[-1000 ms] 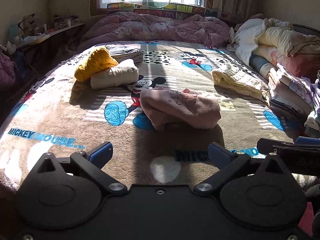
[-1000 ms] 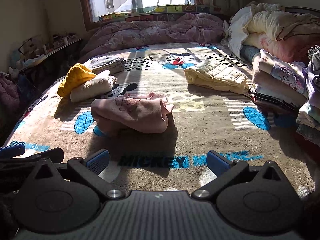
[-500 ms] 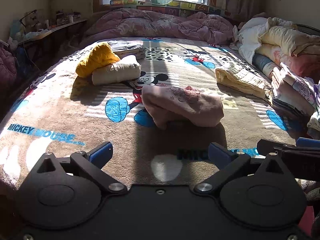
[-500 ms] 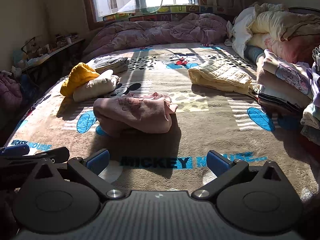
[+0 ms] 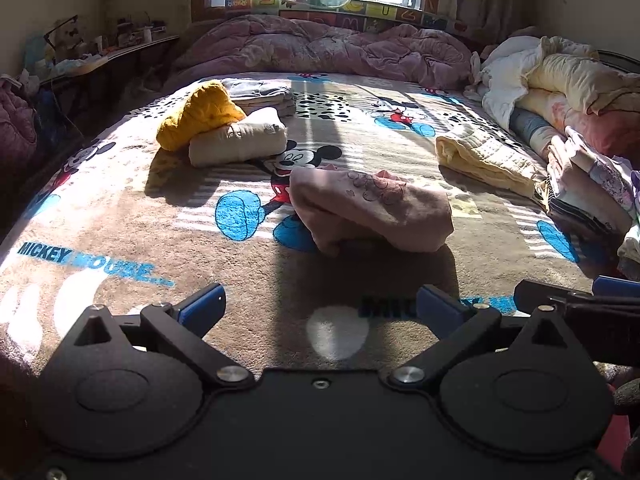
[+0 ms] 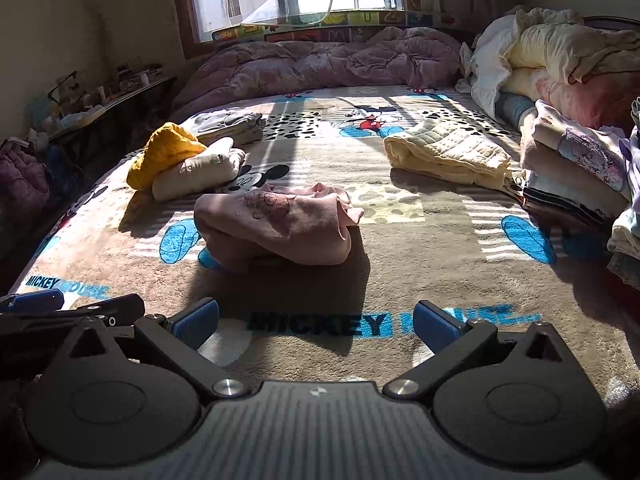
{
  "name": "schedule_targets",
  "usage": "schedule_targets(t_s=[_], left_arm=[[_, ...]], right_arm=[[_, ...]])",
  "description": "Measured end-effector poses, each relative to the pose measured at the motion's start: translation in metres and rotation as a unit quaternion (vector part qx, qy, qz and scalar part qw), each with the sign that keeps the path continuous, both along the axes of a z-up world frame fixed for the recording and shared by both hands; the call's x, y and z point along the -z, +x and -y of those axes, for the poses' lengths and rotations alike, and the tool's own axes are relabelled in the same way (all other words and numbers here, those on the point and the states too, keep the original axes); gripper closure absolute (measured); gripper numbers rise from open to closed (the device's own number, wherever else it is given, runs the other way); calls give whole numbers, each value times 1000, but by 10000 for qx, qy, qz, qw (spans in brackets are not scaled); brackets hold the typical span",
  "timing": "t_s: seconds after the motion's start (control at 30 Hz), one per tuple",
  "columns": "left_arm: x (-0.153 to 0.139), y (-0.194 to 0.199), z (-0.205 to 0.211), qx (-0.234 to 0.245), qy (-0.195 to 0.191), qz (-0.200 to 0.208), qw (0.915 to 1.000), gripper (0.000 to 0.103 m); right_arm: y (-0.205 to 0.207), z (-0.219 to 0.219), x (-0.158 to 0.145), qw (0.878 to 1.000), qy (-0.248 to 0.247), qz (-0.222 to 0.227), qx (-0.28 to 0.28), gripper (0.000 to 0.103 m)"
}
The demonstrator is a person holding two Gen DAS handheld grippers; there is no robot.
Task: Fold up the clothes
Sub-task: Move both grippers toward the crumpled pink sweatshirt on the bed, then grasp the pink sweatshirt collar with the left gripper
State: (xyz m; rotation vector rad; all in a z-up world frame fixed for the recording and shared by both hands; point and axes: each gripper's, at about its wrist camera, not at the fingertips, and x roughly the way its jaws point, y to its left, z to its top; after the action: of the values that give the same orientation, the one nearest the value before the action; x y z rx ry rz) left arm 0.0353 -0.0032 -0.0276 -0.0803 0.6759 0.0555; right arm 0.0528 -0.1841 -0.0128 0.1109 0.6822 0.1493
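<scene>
The bed (image 5: 120,240) is holding a pink top (image 5: 372,208) lying bunched mid-blanket. Both the left tongs (image 5: 320,306) and right tongs (image 6: 316,318) are hanging wide open, empty, short of it. Probably needing spreading out next.

Pink garment (image 5: 370,210): underside hidden by its own folds and shadow. Stacked clothes (image 6: 580,176) cut off at the right edge. Items on the side shelf (image 5: 100,50) too small and dim to identify. Right gripper (image 5: 618,286) only partly visible in the left wrist view.
</scene>
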Motion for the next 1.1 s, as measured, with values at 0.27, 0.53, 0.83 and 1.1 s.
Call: schedule_targets(t_s=[0.27,0.53,0.83,1.1], left_arm=[[2,1,-1,-20,3,-16,10000,0],[5,7,-3,-35,13,-69,10000,0],[18,33,-12,82,-54,-162,9998,0],[29,98,-40,299,-904,-91,9954,0]], right_arm=[[1,-1,1,10000,24,8,-72,1],[4,0,3,10000,67,59,-30,1],[25,13,15,9984,519,212,-37,1],[55,33,61,9917,1229,235,-285,1]])
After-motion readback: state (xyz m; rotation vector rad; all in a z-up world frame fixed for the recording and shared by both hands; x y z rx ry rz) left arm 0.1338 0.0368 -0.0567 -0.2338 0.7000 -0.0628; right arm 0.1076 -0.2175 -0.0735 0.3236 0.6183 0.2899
